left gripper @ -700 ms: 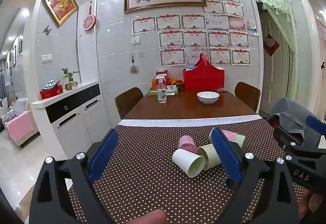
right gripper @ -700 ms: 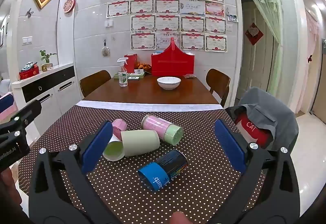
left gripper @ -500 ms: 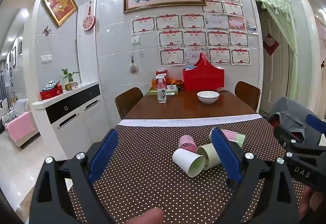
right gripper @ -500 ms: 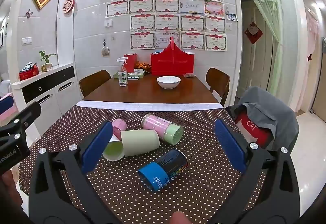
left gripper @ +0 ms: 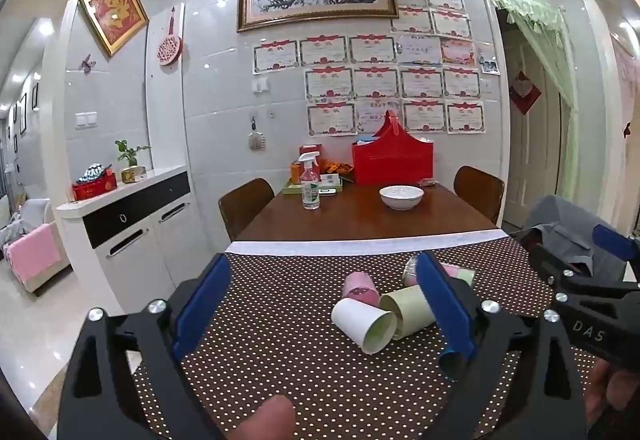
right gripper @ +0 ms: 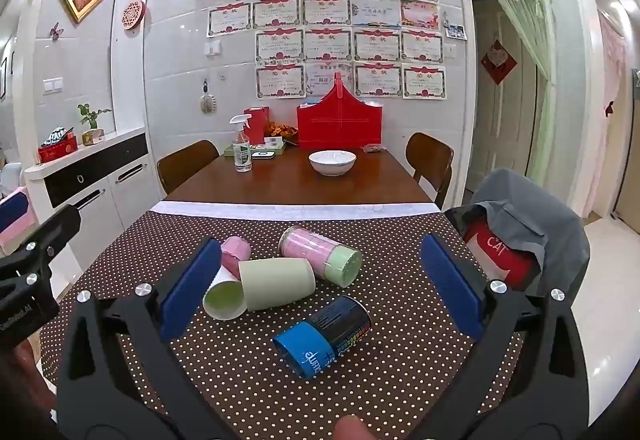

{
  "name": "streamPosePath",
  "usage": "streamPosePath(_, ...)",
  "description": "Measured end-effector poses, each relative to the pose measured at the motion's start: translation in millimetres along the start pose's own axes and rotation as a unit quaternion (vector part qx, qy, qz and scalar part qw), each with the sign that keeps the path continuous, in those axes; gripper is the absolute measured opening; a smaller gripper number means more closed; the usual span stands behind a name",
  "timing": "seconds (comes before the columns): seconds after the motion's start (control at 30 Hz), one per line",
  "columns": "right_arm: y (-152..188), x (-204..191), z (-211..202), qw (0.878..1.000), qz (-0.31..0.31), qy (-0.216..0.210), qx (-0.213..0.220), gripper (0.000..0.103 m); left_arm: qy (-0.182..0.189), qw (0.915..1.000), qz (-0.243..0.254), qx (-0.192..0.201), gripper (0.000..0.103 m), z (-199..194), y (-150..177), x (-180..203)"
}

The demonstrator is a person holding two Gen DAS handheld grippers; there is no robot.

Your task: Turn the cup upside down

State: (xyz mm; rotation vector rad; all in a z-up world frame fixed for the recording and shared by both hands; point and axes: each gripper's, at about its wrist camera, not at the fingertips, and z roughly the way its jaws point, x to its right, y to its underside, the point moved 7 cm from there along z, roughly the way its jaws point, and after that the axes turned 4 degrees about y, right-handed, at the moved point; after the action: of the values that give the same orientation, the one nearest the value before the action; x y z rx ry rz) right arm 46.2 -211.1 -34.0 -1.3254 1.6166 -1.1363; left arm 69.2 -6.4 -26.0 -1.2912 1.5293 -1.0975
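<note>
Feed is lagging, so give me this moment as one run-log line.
stage: pre-grasp | left gripper: open, holds nothing | right gripper: open, holds nothing | cups: five on their sides on dotted cloth, none flipped | nearest: blue cup

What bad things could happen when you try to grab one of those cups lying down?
The cups lie on their sides, so a nudge might roll them. The white paper cup, pale green cup and pink cup touch, so open jaws closing on one may shove its neighbours. The blue-capped can looks free to roll along the dotted tablecloth.
</note>
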Motion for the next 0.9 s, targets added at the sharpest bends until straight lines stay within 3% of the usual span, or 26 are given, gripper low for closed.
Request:
streamPosePath(0.63, -10.5, 1.3, -0.5, 1.000, 0.000, -0.006, 0.007, 0.097, -0.005, 1.0000, 0.000, -0.007, 0.099, -0.3, 0.1, -4.5)
streamPosePath(0.9, -11.8, 0.6, -2.9, 1.000, 0.000, -0.005, 0.007, 0.097, 0.002, 0.9992, -0.016, -0.036, 0.099, 4.6, 6.5, -9.7)
